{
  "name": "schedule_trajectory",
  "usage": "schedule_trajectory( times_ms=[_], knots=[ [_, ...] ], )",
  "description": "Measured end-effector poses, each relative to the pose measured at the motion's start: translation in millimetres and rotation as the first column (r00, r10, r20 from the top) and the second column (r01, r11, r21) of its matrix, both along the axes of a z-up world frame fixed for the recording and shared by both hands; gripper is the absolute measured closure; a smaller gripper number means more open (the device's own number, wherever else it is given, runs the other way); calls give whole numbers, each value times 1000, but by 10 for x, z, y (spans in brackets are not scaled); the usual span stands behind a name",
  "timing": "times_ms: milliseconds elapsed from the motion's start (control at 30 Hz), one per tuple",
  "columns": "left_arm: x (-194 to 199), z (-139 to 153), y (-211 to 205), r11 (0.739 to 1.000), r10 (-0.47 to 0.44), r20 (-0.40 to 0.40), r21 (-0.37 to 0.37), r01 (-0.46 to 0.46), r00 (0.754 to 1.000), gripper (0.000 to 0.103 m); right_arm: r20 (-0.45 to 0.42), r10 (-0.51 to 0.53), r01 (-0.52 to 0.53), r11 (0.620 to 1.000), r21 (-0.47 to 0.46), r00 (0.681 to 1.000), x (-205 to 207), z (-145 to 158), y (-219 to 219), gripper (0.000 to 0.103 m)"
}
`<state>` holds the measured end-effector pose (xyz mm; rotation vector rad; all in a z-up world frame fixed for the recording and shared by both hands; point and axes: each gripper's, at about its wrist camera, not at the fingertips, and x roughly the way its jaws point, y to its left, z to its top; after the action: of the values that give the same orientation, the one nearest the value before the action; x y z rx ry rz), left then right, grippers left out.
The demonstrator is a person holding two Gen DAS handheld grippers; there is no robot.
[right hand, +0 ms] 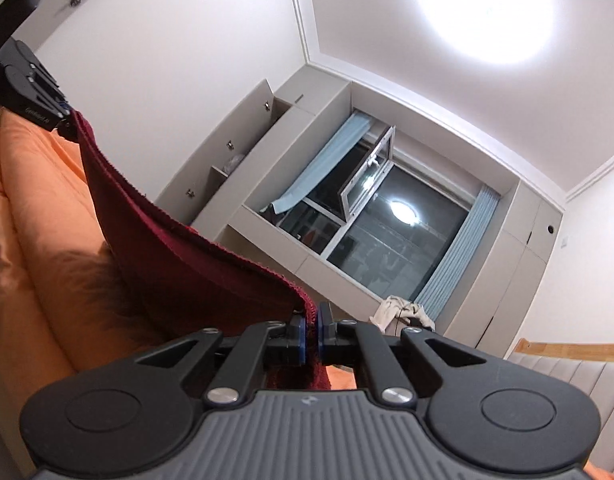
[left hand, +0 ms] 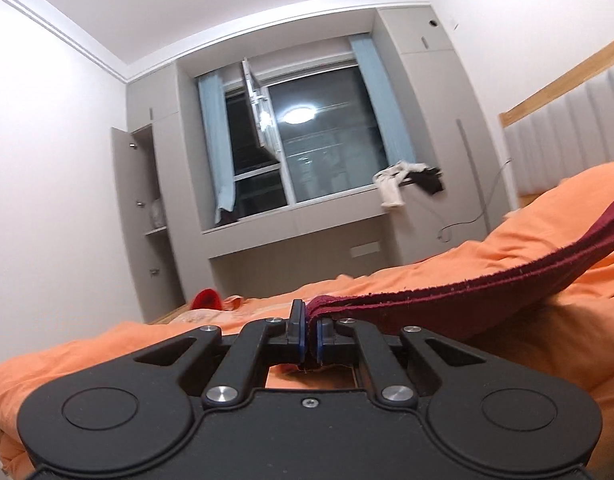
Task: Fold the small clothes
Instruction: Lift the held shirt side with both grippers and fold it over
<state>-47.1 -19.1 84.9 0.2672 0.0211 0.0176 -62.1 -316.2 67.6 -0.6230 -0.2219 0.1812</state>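
Room: bedroom, orange duvet (left hand: 507, 248) on the bed, grey built-in wardrobes around a dark window (left hand: 327, 136), pale clothes (left hand: 391, 184) dumped on the sill.
Left claw (left hand: 310, 334): clamped shut on one corner of the maroon cloth (left hand: 487, 292).
Right claw (right hand: 313, 334): pinching the other corner, same deal.
Cloth: stretched between both claws, lifted just above the duvet, long axis running claw to claw, top edge frayed.

An orange quilt (left hand: 507, 256) covers the bed, with a red item (left hand: 205, 300) lying at its far end.
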Motion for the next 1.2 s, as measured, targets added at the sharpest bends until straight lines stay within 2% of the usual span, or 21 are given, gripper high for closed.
schedule_trajectory(
  times_ms=[133, 300, 433, 600, 767, 833, 1000, 1200],
  knots=[
    [-323, 230, -42, 1000, -24, 14, -11, 24, 1000, 99, 89, 19, -18, 1000, -14, 996, -83, 76, 58, 98],
    [-281, 519, -139, 999, -37, 56, -31, 39, 998, 99, 150, -4, -7, 997, 72, 989, 370, 284, 40, 98],
    [218, 685, -176, 1000, 0, 87, -17, 1, 996, 98, 125, -38, 23, 993, 119, 991, 953, 400, -25, 98],
    [1044, 839, -254, 999, 24, 72, -30, -22, 997, 98, 116, -94, 85, 993, 83, 989, 1755, 364, -20, 97],
    [1903, 805, -364, 998, 70, 37, 0, -70, 997, 98, 65, -124, 122, 992, 42, 990, 2548, 247, 34, 97],
    [2246, 730, -377, 995, 94, 3, 13, -94, 996, 98, 27, -131, 131, 991, 18, 991, 2871, 154, 84, 97],
    [3052, 458, -354, 991, 137, -154, 30, -134, 979, 98, -99, -155, 152, 988, -40, 983, 3561, -192, 181, 97],
    [3641, 85, -201, 988, 154, -293, 22, -155, 943, 98, -185, -180, 161, 980, -115, 966, 3963, -528, 310, 97]
  ],
)
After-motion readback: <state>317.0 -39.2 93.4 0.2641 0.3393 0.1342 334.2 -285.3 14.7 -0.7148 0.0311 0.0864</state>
